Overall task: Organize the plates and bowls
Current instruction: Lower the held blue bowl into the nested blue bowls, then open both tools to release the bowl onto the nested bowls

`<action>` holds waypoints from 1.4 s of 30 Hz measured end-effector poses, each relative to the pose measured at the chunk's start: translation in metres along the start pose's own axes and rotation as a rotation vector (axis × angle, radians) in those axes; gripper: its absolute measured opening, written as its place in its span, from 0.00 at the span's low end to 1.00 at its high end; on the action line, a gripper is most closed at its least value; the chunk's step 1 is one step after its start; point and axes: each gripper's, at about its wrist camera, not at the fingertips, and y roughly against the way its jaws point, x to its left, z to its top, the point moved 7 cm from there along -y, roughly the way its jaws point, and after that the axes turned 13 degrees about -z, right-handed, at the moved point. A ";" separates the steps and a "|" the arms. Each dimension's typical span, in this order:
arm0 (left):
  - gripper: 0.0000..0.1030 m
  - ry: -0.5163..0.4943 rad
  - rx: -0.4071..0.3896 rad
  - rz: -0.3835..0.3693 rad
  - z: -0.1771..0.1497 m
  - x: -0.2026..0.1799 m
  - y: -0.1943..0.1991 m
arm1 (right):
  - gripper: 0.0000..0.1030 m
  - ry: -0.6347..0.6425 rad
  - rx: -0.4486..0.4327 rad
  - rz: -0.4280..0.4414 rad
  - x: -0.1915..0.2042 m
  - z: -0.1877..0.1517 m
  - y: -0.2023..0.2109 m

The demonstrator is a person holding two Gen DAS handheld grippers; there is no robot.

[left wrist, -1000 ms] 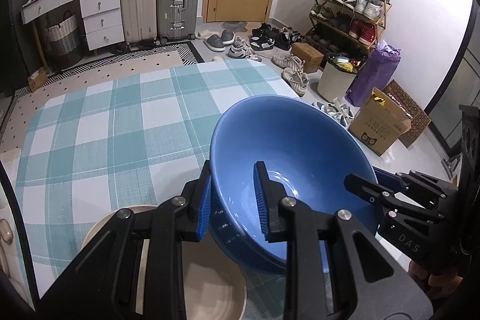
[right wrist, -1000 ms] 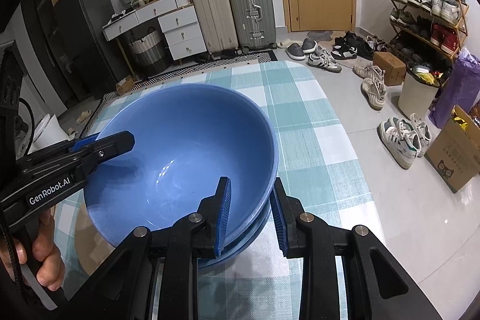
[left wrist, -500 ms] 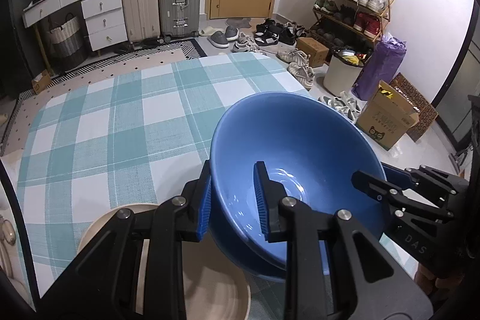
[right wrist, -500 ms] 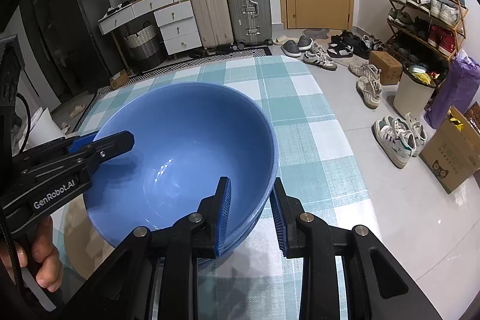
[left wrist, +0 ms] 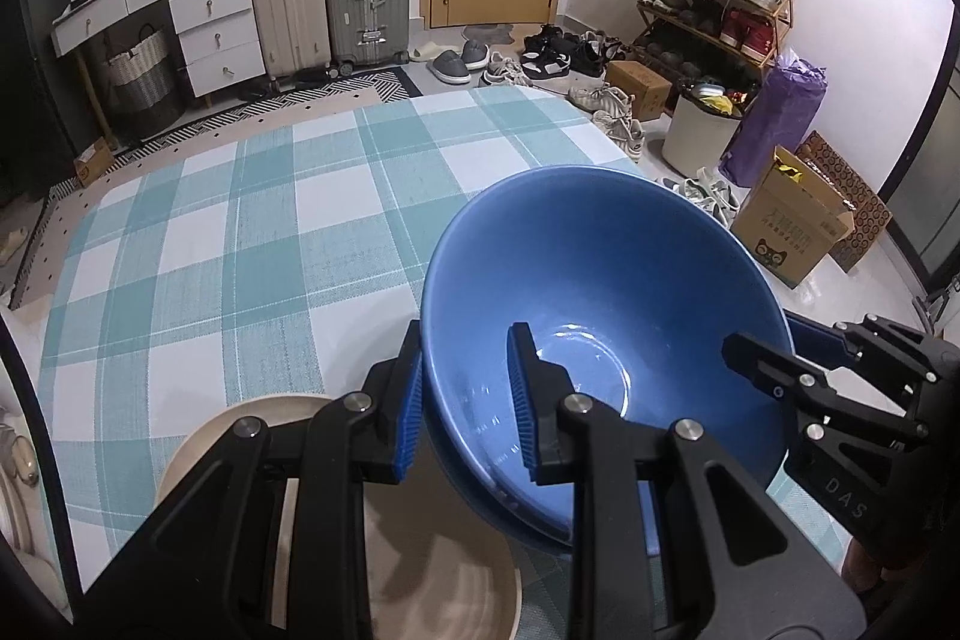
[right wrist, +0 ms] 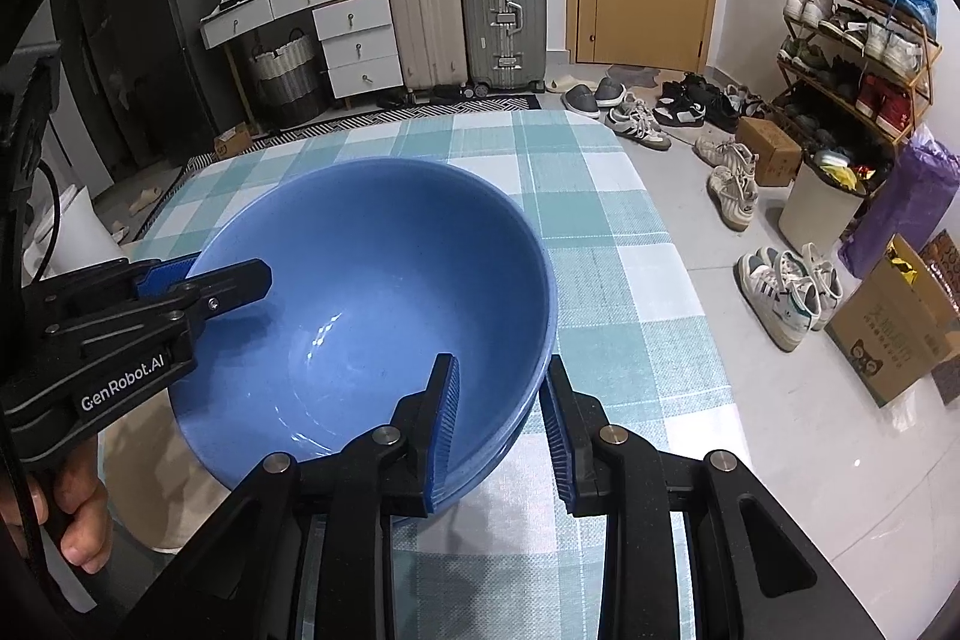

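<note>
The glossy blue ceramic bowl (left wrist: pixel 606 316) hangs nested over a second blue bowl (left wrist: pixel 510 511) on the checked tablecloth (left wrist: pixel 240 244), my left gripper (left wrist: pixel 462 400) and right gripper (right wrist: pixel 501 421) each clamped on opposite rims to keep it level.

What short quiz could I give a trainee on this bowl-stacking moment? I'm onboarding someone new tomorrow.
1. True or false: the left gripper and the right gripper both clamp the upper blue bowl's rim.
2. What shows just beneath it? A) a mug B) a second blue bowl C) a pan
3. Which gripper is nearer the beige plate?
Key: 1 true; 2 B; 3 left.
</note>
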 end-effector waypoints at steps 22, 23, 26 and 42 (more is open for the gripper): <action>0.36 -0.034 0.039 0.058 -0.016 -0.001 -0.011 | 0.28 0.044 0.007 -0.018 0.003 -0.005 -0.006; 0.36 -0.029 0.043 0.050 -0.016 -0.001 -0.012 | 0.31 0.045 0.009 -0.018 0.003 -0.005 -0.007; 0.45 -0.016 0.047 0.022 -0.016 -0.001 -0.015 | 0.40 0.040 0.012 -0.023 0.000 -0.006 -0.008; 0.99 0.038 -0.005 -0.046 -0.012 0.004 0.001 | 0.90 -0.105 0.034 0.052 -0.030 -0.009 -0.008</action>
